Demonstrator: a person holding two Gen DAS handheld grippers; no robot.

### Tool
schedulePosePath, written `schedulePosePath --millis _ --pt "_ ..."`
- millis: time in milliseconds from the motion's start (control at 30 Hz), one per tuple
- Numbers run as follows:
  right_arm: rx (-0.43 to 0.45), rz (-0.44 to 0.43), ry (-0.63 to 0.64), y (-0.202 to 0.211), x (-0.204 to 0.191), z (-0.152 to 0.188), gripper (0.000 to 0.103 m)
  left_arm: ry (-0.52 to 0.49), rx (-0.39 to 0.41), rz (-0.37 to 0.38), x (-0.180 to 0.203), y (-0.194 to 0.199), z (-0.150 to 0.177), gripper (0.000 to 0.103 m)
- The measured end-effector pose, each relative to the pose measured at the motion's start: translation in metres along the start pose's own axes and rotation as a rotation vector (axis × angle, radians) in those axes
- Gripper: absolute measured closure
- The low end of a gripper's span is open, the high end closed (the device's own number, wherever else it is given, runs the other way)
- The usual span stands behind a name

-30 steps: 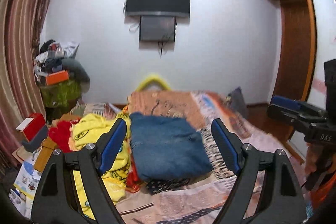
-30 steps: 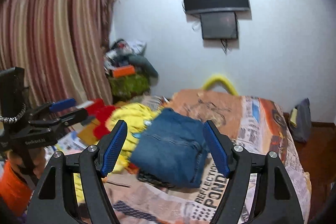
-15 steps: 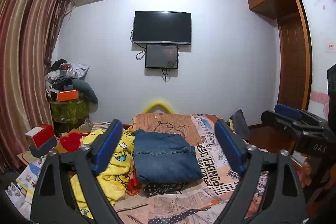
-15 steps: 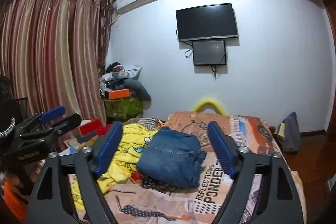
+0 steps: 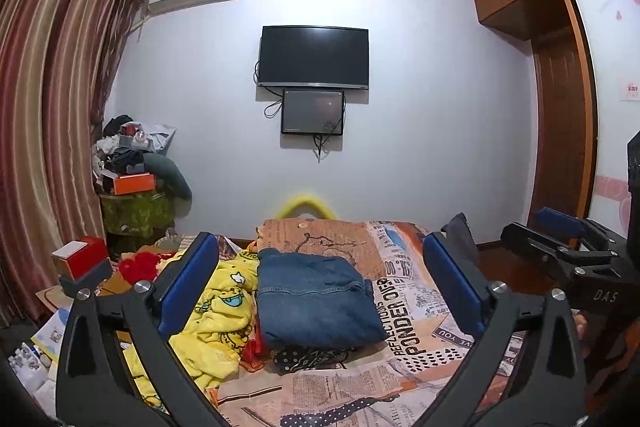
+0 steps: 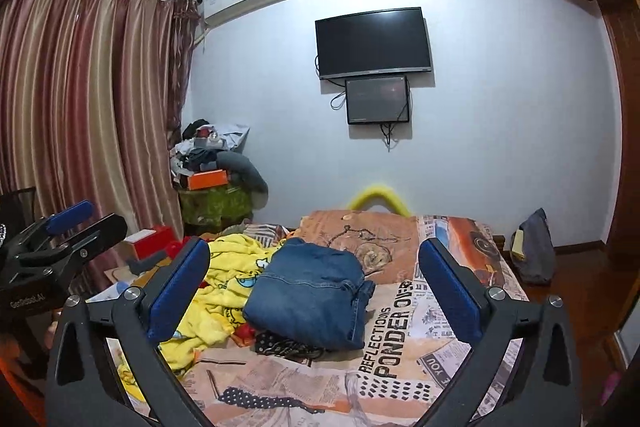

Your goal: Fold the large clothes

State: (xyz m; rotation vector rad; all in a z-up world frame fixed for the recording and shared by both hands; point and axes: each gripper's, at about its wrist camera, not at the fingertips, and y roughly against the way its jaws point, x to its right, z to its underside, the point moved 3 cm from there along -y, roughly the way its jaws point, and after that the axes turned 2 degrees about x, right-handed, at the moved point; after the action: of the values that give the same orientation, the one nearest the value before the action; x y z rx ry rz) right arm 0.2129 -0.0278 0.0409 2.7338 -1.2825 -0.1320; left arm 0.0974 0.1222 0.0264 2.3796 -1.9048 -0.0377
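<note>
A folded blue denim garment point(image 5: 316, 297) lies on the bed point(image 5: 400, 379), on top of a dark patterned cloth; it also shows in the right wrist view point(image 6: 308, 297). A crumpled yellow cartoon-print garment point(image 5: 216, 315) lies to its left, seen too in the right wrist view point(image 6: 216, 291). My left gripper point(image 5: 320, 287) is open and empty, held above the bed's near end, back from the denim. My right gripper point(image 6: 314, 285) is open and empty, likewise held back. Each gripper shows at the edge of the other's view.
The bed has a newspaper-print sheet point(image 6: 400, 339). A cluttered side table point(image 5: 132, 203) with an orange box stands at the back left by striped curtains point(image 5: 48, 131). A red box point(image 5: 84, 259) sits left of the bed. A wardrobe point(image 5: 560, 147) is right.
Both grippers have pulled back and tilted up from the bed, so the denim pile looks smaller and lower and more wall and ceiling show. Both stayed open.
</note>
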Motion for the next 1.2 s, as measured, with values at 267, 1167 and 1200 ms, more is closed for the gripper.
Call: schedulePosePath --millis 267,1167,1200 --pt "-0.001 0.001 -0.008 0.003 -0.003 0.003 0.0 0.017 -0.009 0.002 -0.004 -0.004 0.003 0.0" --pt "-0.02 0.003 -0.023 0.004 -0.003 0.002 0.0 0.051 -0.06 0.002 -0.013 -0.012 0.01 0.0" --pt "-0.02 0.004 -0.024 0.004 -0.003 0.002 0.0 0.052 -0.059 0.002 -0.013 -0.012 0.01 0.0"
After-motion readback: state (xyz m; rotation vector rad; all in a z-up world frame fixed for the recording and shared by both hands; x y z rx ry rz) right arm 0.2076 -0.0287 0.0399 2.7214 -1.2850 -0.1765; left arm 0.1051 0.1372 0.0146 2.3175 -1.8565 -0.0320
